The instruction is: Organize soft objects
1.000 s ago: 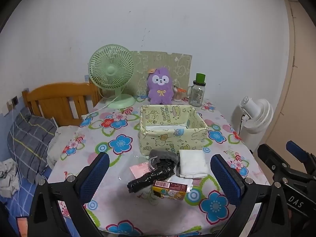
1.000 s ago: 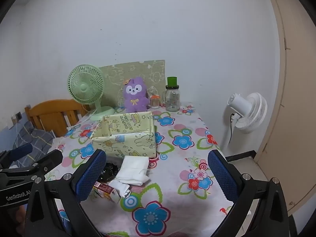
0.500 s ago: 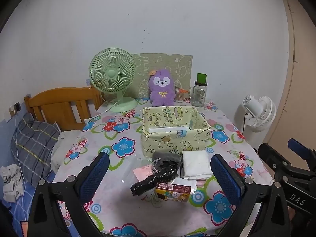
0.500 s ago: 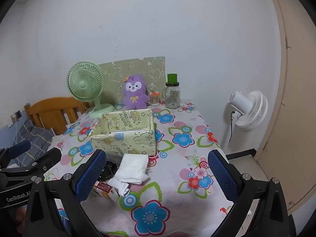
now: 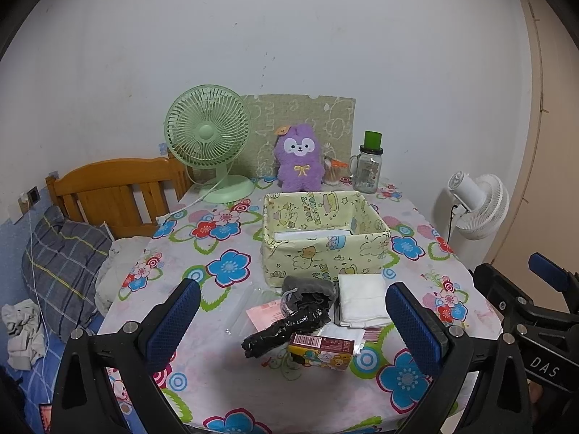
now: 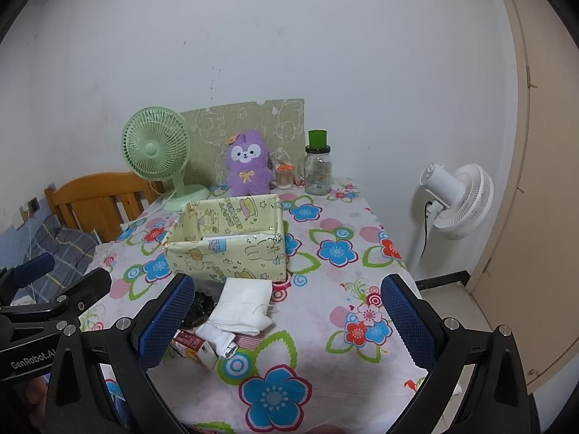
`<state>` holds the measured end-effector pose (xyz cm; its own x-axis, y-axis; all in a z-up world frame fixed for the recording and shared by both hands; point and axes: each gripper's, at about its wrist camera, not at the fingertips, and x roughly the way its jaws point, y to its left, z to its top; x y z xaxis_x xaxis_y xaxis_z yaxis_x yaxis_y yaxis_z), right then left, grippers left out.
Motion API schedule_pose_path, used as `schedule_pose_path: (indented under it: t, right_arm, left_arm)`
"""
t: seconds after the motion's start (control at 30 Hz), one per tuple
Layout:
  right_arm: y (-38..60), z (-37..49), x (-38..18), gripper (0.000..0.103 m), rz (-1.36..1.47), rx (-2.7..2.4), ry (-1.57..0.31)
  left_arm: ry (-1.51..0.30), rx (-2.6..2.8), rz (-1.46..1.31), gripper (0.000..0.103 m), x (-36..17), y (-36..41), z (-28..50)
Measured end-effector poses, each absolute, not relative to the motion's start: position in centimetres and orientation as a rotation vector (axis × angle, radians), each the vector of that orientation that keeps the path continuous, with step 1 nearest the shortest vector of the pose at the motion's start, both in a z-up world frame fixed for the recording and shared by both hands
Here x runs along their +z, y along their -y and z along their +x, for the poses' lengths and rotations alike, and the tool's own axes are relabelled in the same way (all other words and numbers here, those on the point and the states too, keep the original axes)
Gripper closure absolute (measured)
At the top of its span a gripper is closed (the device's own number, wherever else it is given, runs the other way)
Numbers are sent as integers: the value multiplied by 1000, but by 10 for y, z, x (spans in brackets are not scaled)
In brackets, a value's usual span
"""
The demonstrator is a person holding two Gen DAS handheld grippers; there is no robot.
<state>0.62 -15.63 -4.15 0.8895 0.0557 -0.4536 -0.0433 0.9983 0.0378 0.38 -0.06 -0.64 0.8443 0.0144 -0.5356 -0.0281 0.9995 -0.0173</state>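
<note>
**Both tools wide and empty above the pile**

We hold the left tool (image 5: pixel 293 320) spread wide, nothing between its blue pads, above the near edge of the floral worktop (image 5: pixel 231 394). Our right tool (image 6: pixel 287 320) is equally splayed and empty, just beside it. Nearest us lies a small printed carton (image 5: pixel 320 350), touching a black crumpled bag (image 5: pixel 286 329). Right behind that, a grey drawstring pouch (image 5: pixel 307 287) sits against a folded white cloth (image 5: pixel 363 300), with a pink paper slip (image 5: pixel 264 316) to the left. Just past the pile stands the yellow cartoon-print box (image 5: pixel 325 253), open on top, something white lying flat inside. Farther back, by the wall: a green desk fan (image 5: pixel 208 137), a purple plush toy (image 5: pixel 298 159) upright, a glass jar with a green lid (image 5: pixel 369 166). Off the worktop, a white floor fan (image 6: pixel 457 200) stands to the right.
</note>
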Motion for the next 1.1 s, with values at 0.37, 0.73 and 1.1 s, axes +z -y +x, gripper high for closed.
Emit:
schedule_pose_path:
  t: [0.37, 0.73, 1.1]
  right_arm:
    - [155, 9, -42, 0, 26, 46, -483]
    - [155, 6, -41, 0, 21, 30, -483]
    - [156, 6, -39, 0, 29, 32, -490]
  left_arm:
    - [-565, 10, -27, 0, -8, 0, 5]
    - [-551, 28, -5, 0, -9, 3, 2]
    - [-550, 1, -16, 0, -7, 6, -1]
